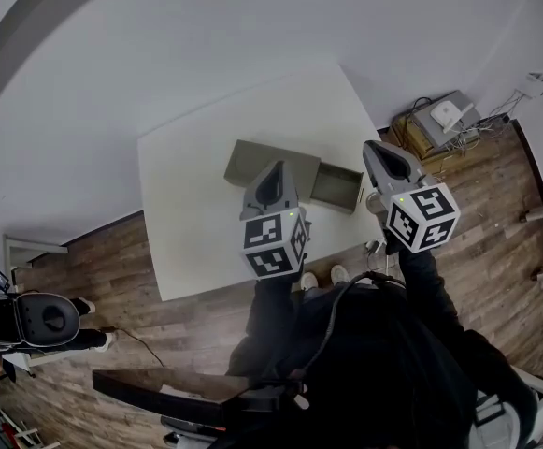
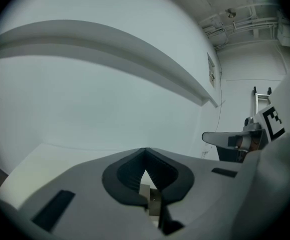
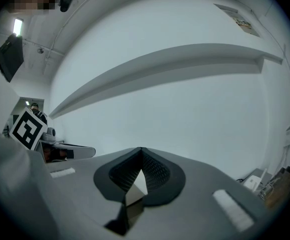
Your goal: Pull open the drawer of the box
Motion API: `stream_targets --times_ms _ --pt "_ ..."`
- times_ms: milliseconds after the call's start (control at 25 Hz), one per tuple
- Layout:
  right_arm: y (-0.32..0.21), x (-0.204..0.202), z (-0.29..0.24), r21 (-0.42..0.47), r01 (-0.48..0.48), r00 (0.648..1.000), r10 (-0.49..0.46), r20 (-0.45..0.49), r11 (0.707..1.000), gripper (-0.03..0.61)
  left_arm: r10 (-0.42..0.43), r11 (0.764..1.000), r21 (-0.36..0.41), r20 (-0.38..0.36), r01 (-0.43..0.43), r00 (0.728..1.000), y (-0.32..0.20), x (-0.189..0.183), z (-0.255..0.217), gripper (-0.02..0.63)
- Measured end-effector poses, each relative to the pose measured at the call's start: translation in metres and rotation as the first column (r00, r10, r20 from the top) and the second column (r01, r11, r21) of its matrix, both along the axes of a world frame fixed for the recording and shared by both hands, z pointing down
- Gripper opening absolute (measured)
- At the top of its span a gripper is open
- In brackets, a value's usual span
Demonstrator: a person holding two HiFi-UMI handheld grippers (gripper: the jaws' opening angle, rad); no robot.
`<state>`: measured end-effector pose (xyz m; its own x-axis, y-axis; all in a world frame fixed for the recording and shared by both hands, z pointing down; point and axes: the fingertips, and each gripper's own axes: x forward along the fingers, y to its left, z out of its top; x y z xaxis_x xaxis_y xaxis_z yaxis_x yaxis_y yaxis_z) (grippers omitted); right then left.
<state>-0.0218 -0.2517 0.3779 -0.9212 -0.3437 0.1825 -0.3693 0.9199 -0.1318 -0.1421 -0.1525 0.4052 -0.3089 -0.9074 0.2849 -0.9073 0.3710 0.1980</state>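
Observation:
A grey box (image 1: 252,162) lies on the white table (image 1: 192,204), and its drawer (image 1: 338,187) stands pulled out toward the right. My left gripper (image 1: 273,181) hovers over the box's near side. In the left gripper view its jaws (image 2: 145,151) meet at the tips, shut and empty, with a bit of the box showing through the gap below them. To the right of the drawer, my right gripper (image 1: 384,154) is held above the table's edge. Its jaws (image 3: 141,151) are likewise shut on nothing. Each gripper view looks at the white wall.
A wooden crate with a white device and cables (image 1: 442,120) sits on the wood floor to the right of the table. A dark chair (image 1: 39,320) stands at the lower left. The person's shoes (image 1: 322,277) are at the table's near edge.

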Motion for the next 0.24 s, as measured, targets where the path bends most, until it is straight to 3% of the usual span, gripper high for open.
stream_targets --times_ms 240 --pt "-0.0008 0.0012 -0.0014 -0.001 0.002 1.0 -0.002 0.005 1.0 0.0 0.004 1.0 0.006 0.005 -0.004 1.0 -0.0018 0.0033 -0.0029 -0.006"
